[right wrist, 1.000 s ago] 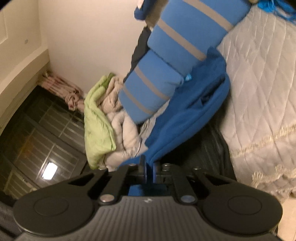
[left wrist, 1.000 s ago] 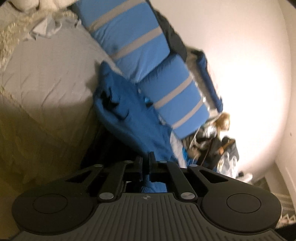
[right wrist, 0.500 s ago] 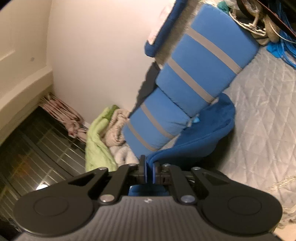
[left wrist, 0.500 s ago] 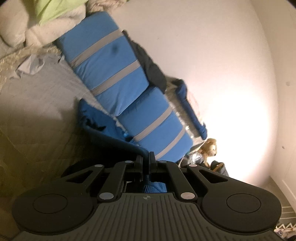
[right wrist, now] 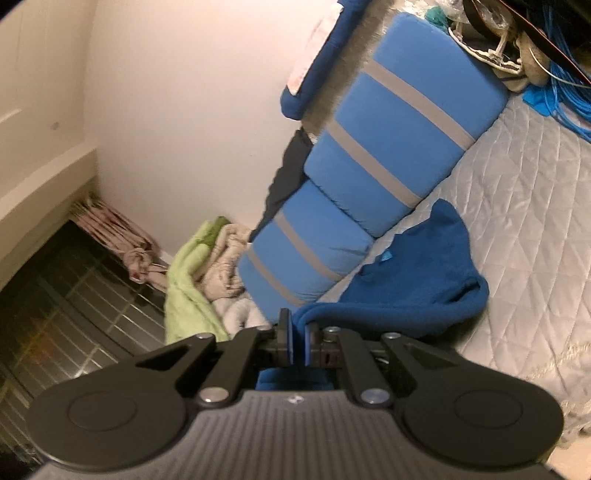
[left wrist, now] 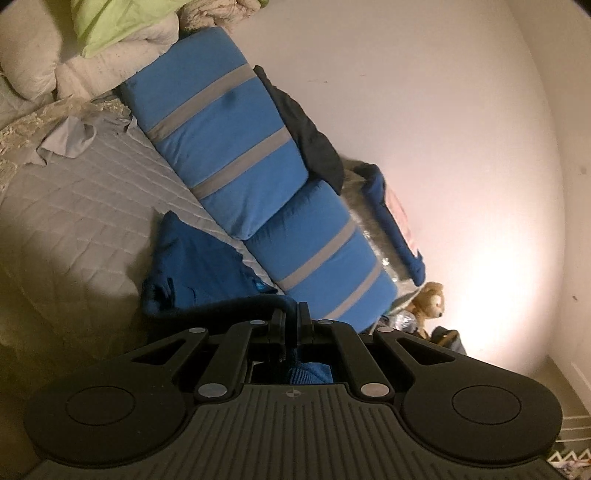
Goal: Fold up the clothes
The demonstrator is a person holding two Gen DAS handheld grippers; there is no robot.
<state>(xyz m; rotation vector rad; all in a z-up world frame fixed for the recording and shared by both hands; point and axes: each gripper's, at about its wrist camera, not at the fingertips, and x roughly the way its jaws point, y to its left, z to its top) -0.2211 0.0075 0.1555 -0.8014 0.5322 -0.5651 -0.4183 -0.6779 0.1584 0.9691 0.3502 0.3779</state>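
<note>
Pinching blue fleece, the left gripper (left wrist: pixel 294 325) had its jaws clamped together on a thick rolled hem of the blue fleece garment (left wrist: pixel 199 266). More of the same fabric showed bunched below the fingers, ribbed knit texture. From the hem, the garment ran out in a dark arc to a crumpled heap lying on the grey quilted bedspread (left wrist: pixel 85 206), diamond stitching, lace-like trim at its far edge. Just beyond the heap: two blue cushions (left wrist: pixel 236 147), rectangular, soft-cornered, each crossed by grey bands, set end to end against the wall. A dark cloth (left wrist: pixel 310 140) was draped behind them. White fluffy bedding (left wrist: pixel 110 55) and a lime-green sheet (left wrist: pixel 107 26) were piled at the far end. A small tan plush toy (left wrist: pixel 428 299) sat near the lit wall.

Right wrist view: right gripper (right wrist: pixel 297 343), jaws likewise closed on the garment's edge, blue fabric sandwiched between the black pads. The fleece (right wrist: pixel 417 273) looked thick and nappy, with a rounded folded lobe resting on the quilt (right wrist: pixel 524 206) and a small tag at the neckline. It lay touching the cushions' (right wrist: pixel 391 140) lower edge. Green sheet (right wrist: pixel 184 280) and cream bedding (right wrist: pixel 225 258) were heaped beside the cushions. Blue cords (right wrist: pixel 565 92) tangled at the top corner. Dark tiled floor (right wrist: pixel 55 314), glossy.
</note>
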